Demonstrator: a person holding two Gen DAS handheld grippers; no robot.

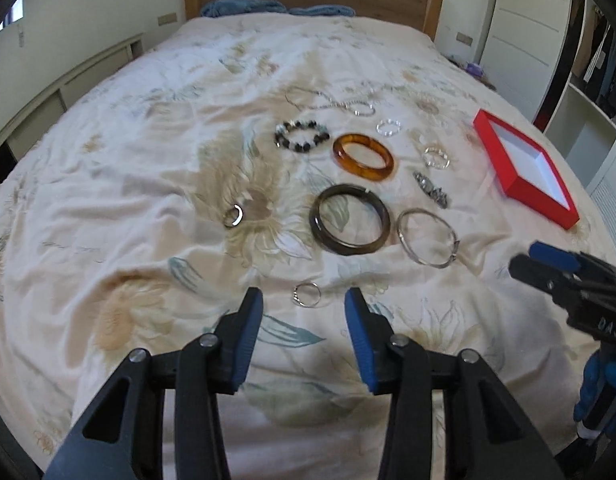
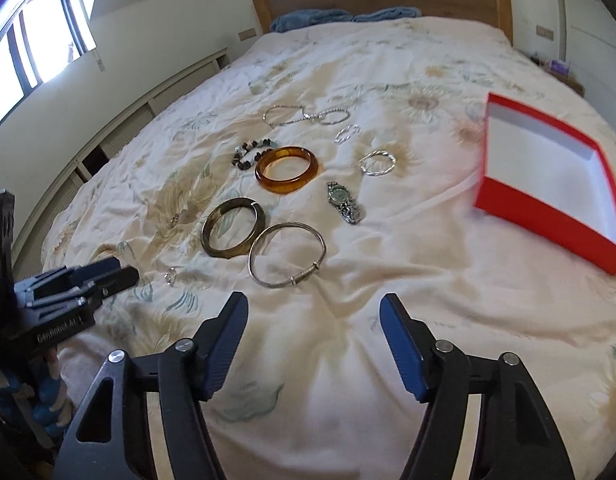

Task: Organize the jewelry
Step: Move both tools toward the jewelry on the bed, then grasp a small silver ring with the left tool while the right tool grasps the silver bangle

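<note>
On the flowered bedspread (image 1: 148, 128) the jewelry lies scattered, none of it in the box yet. At the far left sits a small open ring (image 1: 233, 216), alone. Next, the left gripper (image 1: 304, 300) hovers with its jaws spread and nothing between them; a small silver ring (image 1: 307, 294) lies flat on the cloth straight ahead of the tips, lined up with the gap. Beyond it rest a dark bangle (image 1: 349, 220), an amber bangle (image 1: 363, 156) and a beaded bracelet (image 1: 302, 136), with a thin silver bangle (image 2: 287, 254) and a watch (image 2: 344, 202) further right. The right gripper (image 2: 313, 308) also has its jaws apart and empty; the silver bangle lies just ahead and slightly left of them. At the far right the open red box (image 2: 548, 224) waits, much nearer the right hand. My guess is the left takes the small ring, since it is plainly closer.
</note>
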